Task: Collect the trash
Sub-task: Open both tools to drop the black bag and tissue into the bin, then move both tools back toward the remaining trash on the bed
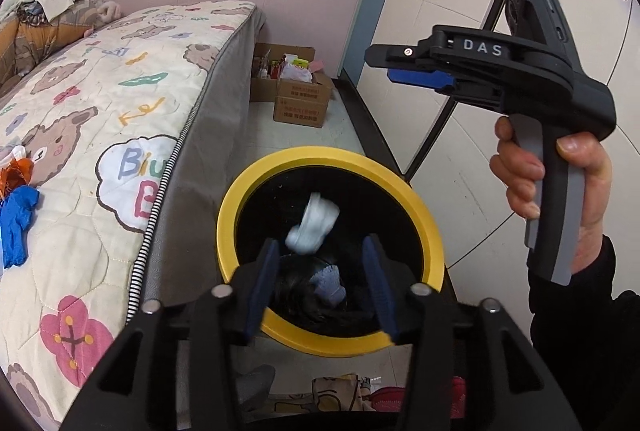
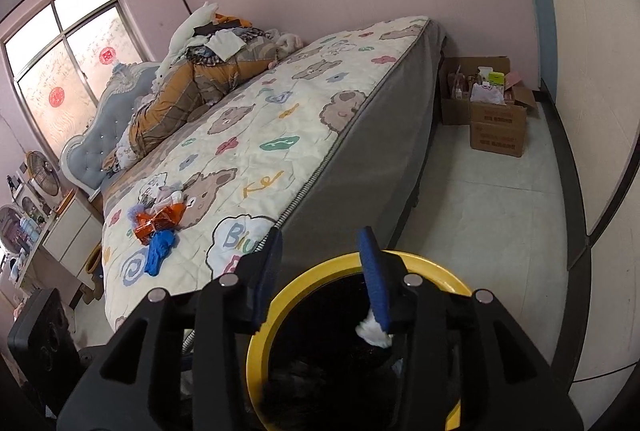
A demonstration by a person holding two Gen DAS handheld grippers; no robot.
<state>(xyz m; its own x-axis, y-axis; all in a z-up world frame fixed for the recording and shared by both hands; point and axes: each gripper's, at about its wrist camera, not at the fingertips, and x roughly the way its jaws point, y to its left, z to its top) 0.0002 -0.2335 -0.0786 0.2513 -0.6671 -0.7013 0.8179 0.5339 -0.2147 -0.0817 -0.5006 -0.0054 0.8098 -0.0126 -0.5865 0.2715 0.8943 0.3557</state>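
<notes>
Blue-padded left tongs (image 1: pixel 320 291) hang spread apart directly over the yellow-rimmed bin (image 1: pixel 424 227), holding nothing. Between them a white wad (image 1: pixel 314 223) shows blurred over the bin's dark mouth, apparently dropping in, and a grey-blue scrap (image 1: pixel 330 283) already lies on the black liner at about 6 o'clock inside the rim. So at least part of the trash looks collected.

More is left: on the bed (image 2: pixel 280 135), at roughly 9 o'clock from the bin, sit an orange wrapper (image 2: pixel 158 221), a blue glove-like piece (image 2: pixel 159 255) and some pale bits (image 2: pixel 170 197) just beside them.

Right tongs (image 2: pixel 324 279) also stand apart, tilted over the bin; a white tissue (image 2: pixel 374 333) seems to cling under the right-hand pad, though whether it is touching I cannot tell. The left camera shows the right hand (image 1: pixel 560 191) gripping its handle upright at 3 o'clock, well above the bin.
</notes>
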